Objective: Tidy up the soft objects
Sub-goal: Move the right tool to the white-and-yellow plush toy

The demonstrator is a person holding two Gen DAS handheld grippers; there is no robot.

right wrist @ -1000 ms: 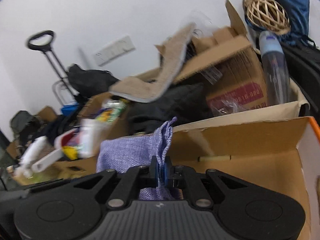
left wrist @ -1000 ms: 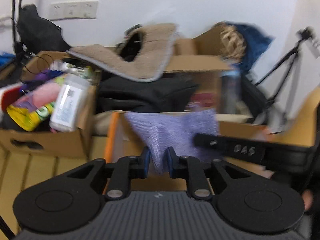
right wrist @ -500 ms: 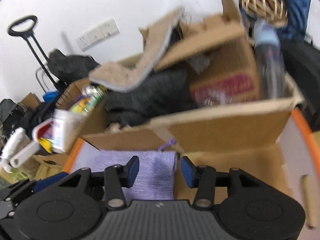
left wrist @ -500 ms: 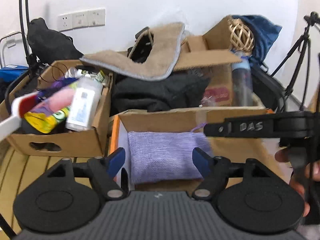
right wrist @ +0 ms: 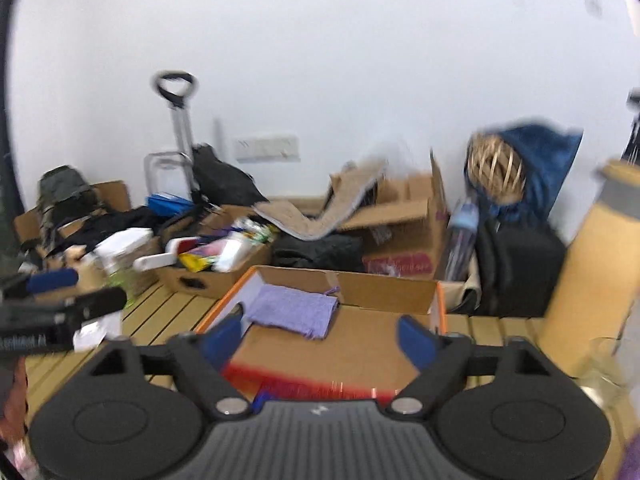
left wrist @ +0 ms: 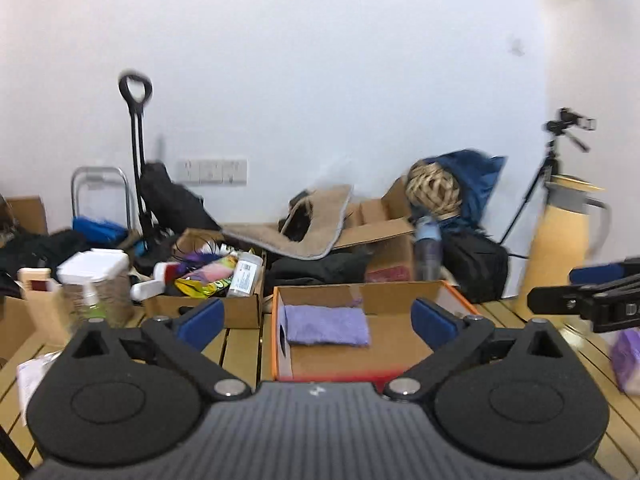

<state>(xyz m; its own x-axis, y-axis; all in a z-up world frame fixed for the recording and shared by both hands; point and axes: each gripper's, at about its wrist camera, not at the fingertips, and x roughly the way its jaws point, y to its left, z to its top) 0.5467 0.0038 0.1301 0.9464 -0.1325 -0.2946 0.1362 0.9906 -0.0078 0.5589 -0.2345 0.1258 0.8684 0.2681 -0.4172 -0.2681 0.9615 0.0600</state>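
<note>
My left gripper [left wrist: 316, 320] jaws just opened wide, nothing between. My right gripper [right wrist: 318, 340] same, released. Ahead: orange-edged cardboard box [left wrist: 448, 296], purple cloth [left wrist: 326, 330] lying flat in its back-left corner. Left of it, smaller carton [left wrist: 240, 314] crammed with bottles, packets.

Slatted wooden floor [left wrist: 244, 344], pale yellow planks running toward the wall. Resting directly on it: an orange-edged cardboard box [left wrist: 276, 332] mid-floor, an open box of clutter [left wrist: 240, 312] just left, a tan jug [left wrist: 560, 248] at the right edge.
</note>
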